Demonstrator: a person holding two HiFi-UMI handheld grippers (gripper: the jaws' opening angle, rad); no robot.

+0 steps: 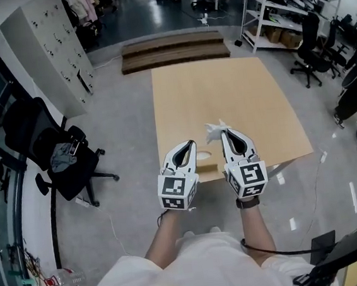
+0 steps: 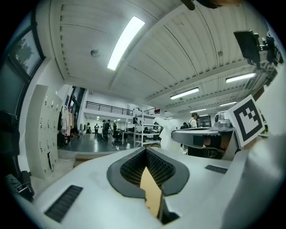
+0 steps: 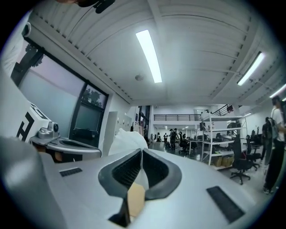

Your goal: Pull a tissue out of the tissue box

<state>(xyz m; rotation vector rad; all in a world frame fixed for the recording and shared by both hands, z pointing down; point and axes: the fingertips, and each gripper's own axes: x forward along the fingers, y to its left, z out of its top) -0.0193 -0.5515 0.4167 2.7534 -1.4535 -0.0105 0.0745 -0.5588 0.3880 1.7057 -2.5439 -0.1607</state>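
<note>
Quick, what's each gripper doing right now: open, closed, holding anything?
Left gripper: closed, nothing seen pinched at its tips.
Right gripper: closed on the white tissue.

Forearms (image 1: 255, 225) reach forward, level and side by side: left claw (image 1: 190, 144) closed empty, right claw (image 1: 224, 132) pinching a tissue (image 1: 214, 129).

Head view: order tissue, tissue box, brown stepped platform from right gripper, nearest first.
1. tissue, pinched by the right gripper.
2. tissue box, just left, at the table near edge.
3. brown stepped platform, on floor past the far edge.
</note>
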